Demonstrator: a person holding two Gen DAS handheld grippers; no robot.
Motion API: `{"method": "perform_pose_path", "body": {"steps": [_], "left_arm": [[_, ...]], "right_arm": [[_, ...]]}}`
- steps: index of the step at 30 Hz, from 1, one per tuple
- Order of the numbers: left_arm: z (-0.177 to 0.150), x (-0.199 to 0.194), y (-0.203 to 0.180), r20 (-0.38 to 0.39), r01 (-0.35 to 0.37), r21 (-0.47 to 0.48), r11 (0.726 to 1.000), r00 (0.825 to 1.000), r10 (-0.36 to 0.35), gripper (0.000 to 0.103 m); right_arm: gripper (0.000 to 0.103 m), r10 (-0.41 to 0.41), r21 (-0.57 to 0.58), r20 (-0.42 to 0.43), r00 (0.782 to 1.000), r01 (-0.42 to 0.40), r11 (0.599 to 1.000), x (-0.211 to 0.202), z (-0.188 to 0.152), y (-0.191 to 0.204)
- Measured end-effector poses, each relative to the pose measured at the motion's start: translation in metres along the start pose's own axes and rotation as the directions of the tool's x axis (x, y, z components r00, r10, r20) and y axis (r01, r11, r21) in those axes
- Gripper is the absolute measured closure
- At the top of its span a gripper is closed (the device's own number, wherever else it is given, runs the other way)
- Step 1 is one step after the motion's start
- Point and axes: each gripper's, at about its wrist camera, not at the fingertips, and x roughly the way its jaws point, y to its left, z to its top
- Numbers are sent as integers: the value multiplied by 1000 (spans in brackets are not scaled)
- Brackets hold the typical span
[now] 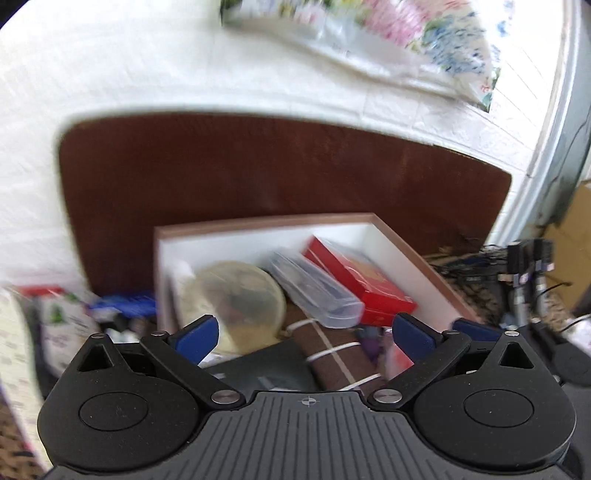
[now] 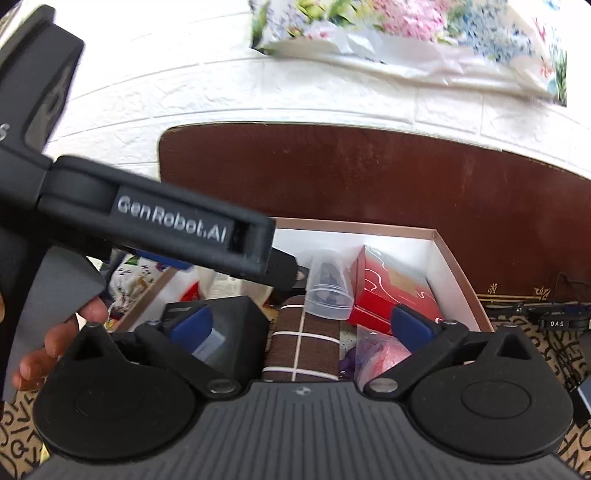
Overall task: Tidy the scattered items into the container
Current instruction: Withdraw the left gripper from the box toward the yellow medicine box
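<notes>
A white box with a brown rim (image 1: 406,243) (image 2: 458,266) holds a red box (image 1: 362,280) (image 2: 391,291), a clear plastic case (image 1: 314,291) (image 2: 328,291), a round yellowish lid (image 1: 236,295), a brown cloth with white stripes (image 1: 332,354) (image 2: 303,343) and a dark flat item (image 1: 266,369). My left gripper (image 1: 304,334) is open and empty above the box. It also shows in the right wrist view (image 2: 147,218), crossing from the left. My right gripper (image 2: 303,325) is open and empty over the box. A pink bag (image 2: 376,354) lies by its right finger.
A brown headboard (image 1: 258,170) (image 2: 369,177) stands behind the box against a white brick wall. Patterned packets (image 1: 62,317) lie to the left. A floral cloth (image 2: 406,33) hangs above. Cables and a tripod (image 1: 524,280) sit at the right. A patterned cloth (image 2: 546,354) covers the surface.
</notes>
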Motion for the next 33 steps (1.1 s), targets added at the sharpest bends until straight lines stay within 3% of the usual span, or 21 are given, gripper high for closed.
{"method": "perform_pose_path", "body": {"steps": [2, 5, 10, 19, 33], "left_arm": [[-7, -15, -6, 19, -60, 45, 997, 998, 59, 0], [-17, -37, -10, 47, -102, 39, 994, 994, 100, 0], [-31, -66, -9, 45, -91, -19, 996, 995, 92, 0], [-50, -102, -17, 51, -112, 4, 994, 992, 111, 0], [-81, -120, -18, 27, -117, 1, 993, 993, 117, 0]], "right_arm": [[0, -15, -1, -18, 1000, 15, 1000, -6, -1, 2], [0, -21, 4, -32, 999, 21, 1000, -22, -9, 6], [0, -33, -9, -47, 998, 33, 999, -42, -20, 14], [0, -46, 12, -58, 997, 46, 999, -72, -30, 25], [0, -50, -13, -74, 996, 50, 999, -96, -44, 39]]}}
